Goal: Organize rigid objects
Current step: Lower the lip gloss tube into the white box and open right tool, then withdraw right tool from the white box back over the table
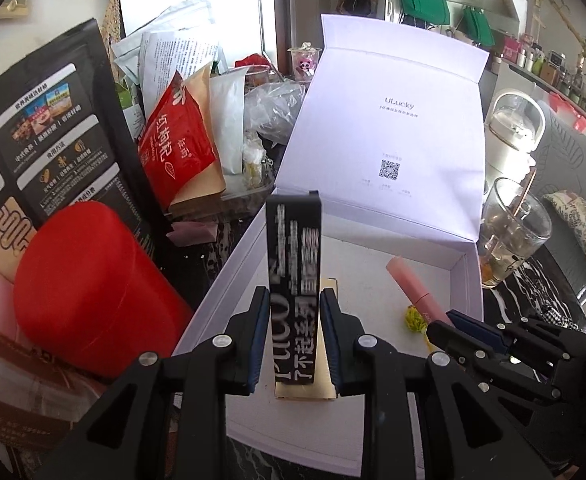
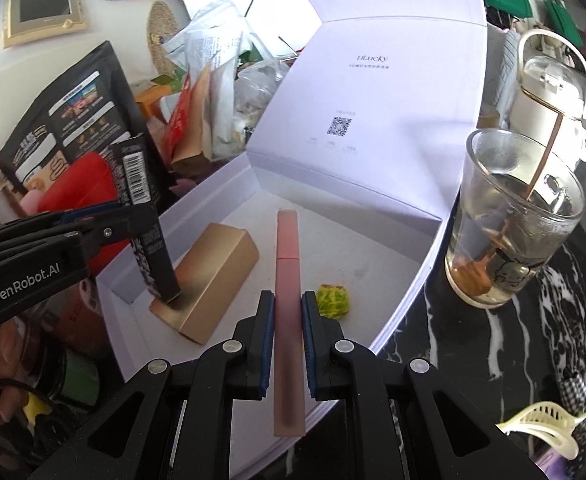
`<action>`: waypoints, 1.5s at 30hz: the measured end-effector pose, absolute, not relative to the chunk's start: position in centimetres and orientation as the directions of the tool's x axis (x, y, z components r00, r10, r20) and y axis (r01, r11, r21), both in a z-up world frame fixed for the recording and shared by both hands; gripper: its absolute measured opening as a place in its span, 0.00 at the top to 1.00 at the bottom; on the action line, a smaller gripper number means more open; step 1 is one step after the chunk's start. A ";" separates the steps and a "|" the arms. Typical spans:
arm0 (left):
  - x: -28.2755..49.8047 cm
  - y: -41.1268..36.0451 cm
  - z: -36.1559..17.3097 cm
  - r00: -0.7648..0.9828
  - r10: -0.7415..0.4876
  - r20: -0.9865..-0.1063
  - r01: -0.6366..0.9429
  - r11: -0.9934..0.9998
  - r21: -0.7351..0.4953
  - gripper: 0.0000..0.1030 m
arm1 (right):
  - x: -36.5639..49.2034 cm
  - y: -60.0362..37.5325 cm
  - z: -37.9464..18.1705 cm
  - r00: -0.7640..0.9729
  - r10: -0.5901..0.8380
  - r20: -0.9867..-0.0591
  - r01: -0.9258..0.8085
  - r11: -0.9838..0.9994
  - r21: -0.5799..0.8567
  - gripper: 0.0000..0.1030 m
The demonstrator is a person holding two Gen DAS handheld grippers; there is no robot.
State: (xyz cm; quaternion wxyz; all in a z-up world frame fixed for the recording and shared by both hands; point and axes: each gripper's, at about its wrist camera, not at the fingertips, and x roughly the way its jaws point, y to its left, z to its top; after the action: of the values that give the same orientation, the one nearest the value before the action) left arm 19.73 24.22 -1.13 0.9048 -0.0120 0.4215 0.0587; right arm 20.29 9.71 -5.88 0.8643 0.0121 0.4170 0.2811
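Note:
An open white box (image 1: 413, 268) with its lid raised stands on the table; it also shows in the right wrist view (image 2: 373, 248). My left gripper (image 1: 295, 308) is shut on a tall black carton (image 1: 293, 256), held upright with its lower end on a gold box (image 2: 213, 268) inside the white box. The black carton (image 2: 145, 208) also shows in the right wrist view. My right gripper (image 2: 287, 312) is shut on a long pink tube (image 2: 288, 280), held over the white box. A small yellow-green ball (image 2: 334, 300) lies on the box floor beside the right finger.
A glass cup (image 2: 517, 216) with a stirrer and liquid stands right of the box, a white kettle (image 2: 549, 84) behind it. A red container (image 1: 89, 296), black bag (image 1: 45, 120) and red pouch (image 1: 173, 144) crowd the left. A cream hair clip (image 2: 541, 428) lies at the lower right.

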 end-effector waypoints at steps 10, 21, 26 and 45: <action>20.7 24.7 -3.8 0.586 0.062 -0.808 -0.115 0.993 -0.007 0.75 | 21.0 9.9 -6.9 0.492 0.471 -0.732 -0.456 0.856 0.245 0.87; 19.8 24.0 -3.2 0.600 0.062 -0.798 -0.109 0.994 -0.005 0.75 | 20.4 10.0 -5.8 0.502 0.476 -0.723 -0.476 0.849 0.228 0.74; 19.1 23.2 -2.0 0.611 0.075 -0.788 -0.113 0.994 0.007 0.75 | 19.6 9.7 -4.9 0.501 0.481 -0.719 -0.496 0.841 0.217 0.74; 14.5 19.9 3.2 0.677 0.085 -0.731 -0.135 0.991 -0.009 0.75 | 15.2 5.7 0.6 0.566 0.501 -0.655 -0.525 0.831 0.183 0.73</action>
State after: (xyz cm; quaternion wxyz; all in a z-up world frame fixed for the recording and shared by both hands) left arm 14.48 19.86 3.23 0.9151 -0.0313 0.3974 0.0601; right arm 15.23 5.70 0.65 0.8847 -0.0161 0.3646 0.2900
